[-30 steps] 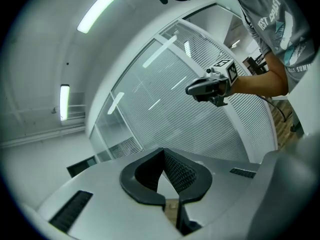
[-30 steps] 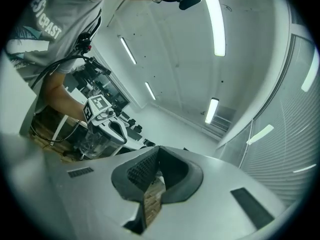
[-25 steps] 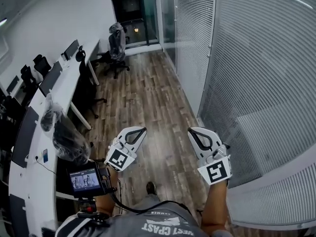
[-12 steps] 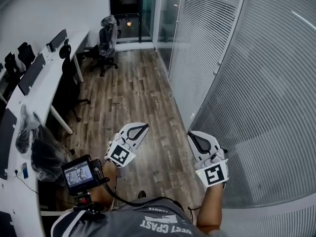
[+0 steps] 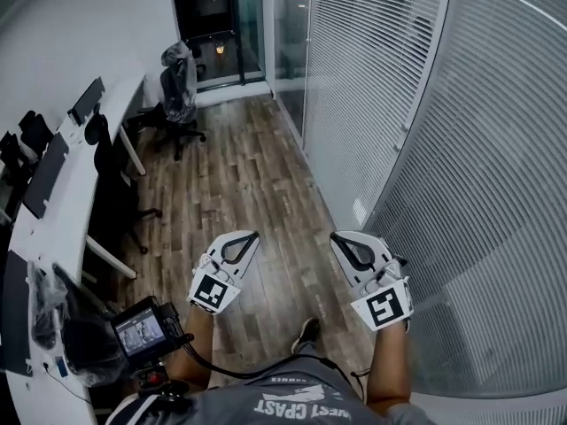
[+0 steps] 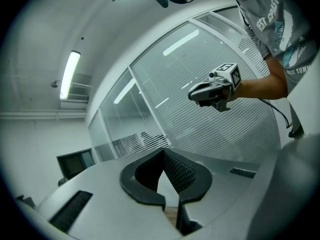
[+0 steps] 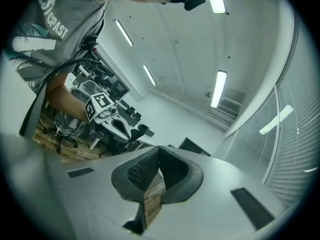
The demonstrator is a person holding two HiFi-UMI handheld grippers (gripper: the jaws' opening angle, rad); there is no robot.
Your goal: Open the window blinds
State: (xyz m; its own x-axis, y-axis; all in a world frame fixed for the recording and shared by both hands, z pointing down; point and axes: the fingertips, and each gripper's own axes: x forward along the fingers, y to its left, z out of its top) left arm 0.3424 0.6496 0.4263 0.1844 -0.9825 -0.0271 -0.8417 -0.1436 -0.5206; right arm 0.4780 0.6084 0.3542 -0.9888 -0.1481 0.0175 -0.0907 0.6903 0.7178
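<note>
White slatted blinds (image 5: 354, 87) hang shut along the glass partition on the right, and a second wide panel (image 5: 496, 193) runs close beside me. My left gripper (image 5: 255, 234) and right gripper (image 5: 335, 235) are held level over the wooden floor (image 5: 239, 175), side by side. Both are shut and hold nothing. The right one is the nearer to the blinds but does not touch them. In the left gripper view its jaws (image 6: 163, 150) meet at the tip, with the right gripper (image 6: 191, 95) and blinds (image 6: 215, 134) beyond. The right gripper view shows its closed tip (image 7: 159, 147) and the left gripper (image 7: 127, 133).
A long white desk (image 5: 66, 211) with monitors lines the left wall. An office chair (image 5: 177, 82) stands by a dark glass door (image 5: 217, 29) at the far end. A plastic-wrapped object (image 5: 44, 312) is at lower left, and a small camera screen (image 5: 142, 330) hangs at my chest.
The person has walked forward along the blinds; the far door and chair are closer, and the desk has slid back on the left. Both grippers stay shut and side by side.
</note>
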